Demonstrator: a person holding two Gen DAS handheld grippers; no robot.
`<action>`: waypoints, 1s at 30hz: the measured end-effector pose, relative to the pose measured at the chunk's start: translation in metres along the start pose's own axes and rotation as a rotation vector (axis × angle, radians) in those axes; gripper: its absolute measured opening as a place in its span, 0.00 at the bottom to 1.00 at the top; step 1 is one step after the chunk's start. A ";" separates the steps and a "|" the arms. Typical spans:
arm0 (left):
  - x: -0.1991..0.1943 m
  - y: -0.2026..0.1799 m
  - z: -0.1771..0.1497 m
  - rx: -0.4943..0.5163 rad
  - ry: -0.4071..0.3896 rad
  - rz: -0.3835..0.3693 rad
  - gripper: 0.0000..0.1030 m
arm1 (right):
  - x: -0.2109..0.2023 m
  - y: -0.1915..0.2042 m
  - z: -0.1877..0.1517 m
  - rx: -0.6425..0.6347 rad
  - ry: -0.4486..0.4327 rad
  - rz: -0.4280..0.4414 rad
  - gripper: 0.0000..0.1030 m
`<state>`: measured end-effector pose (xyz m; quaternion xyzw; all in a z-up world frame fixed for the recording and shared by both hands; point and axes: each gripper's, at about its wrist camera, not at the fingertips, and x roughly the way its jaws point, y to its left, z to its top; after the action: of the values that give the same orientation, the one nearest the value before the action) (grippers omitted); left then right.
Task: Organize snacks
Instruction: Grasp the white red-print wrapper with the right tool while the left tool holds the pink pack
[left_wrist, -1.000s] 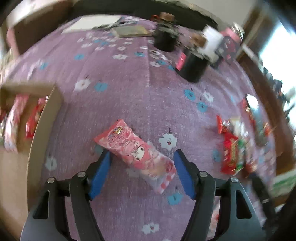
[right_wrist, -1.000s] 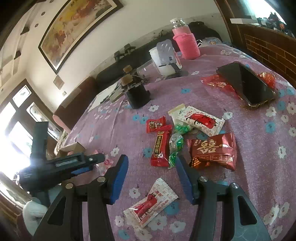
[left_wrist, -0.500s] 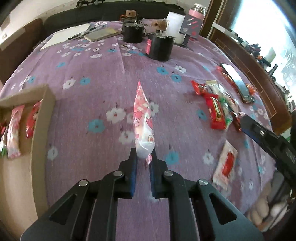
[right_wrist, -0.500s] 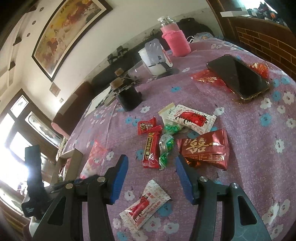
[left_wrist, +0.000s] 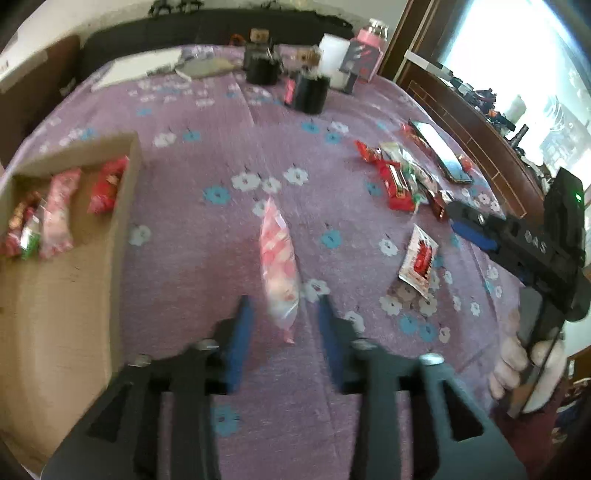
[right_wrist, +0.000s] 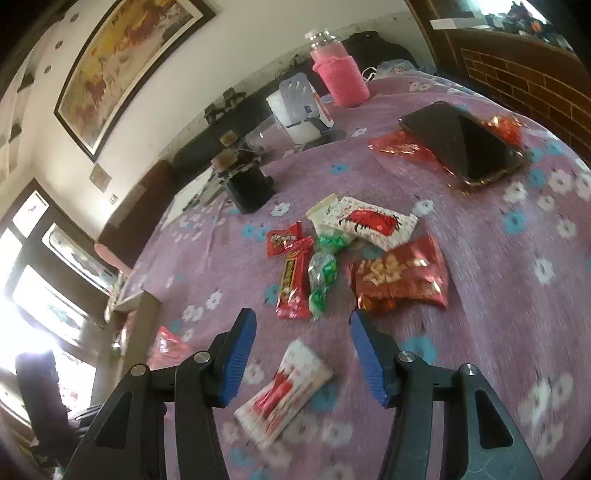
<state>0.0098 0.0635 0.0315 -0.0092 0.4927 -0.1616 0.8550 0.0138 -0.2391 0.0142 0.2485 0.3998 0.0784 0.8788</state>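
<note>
Sorting snacks | left gripper (left_wrist: 282, 310) jaws opening, pink snack packet (left_wrist: 279, 266) between them, unpressed, right of cardboard box (left_wrist: 110, 236) | right gripper (right_wrist: 303, 350) jaws standing open over white-red packet (right_wrist: 284, 391) | box holding about four packets; roughly seven waiting on the counter (left_wrist: 221, 122).
</note>
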 end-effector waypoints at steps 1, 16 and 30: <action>-0.002 0.000 0.001 0.006 -0.017 0.014 0.54 | -0.001 0.002 -0.003 -0.005 0.012 -0.006 0.56; 0.041 0.002 0.007 0.044 -0.024 0.210 0.55 | 0.042 0.075 -0.045 -0.293 0.110 -0.272 0.56; -0.023 0.041 -0.015 -0.162 -0.082 -0.084 0.21 | 0.006 0.089 -0.052 -0.319 0.046 -0.168 0.19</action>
<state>-0.0022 0.1113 0.0359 -0.1053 0.4677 -0.1564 0.8636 -0.0150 -0.1411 0.0257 0.0697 0.4217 0.0730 0.9011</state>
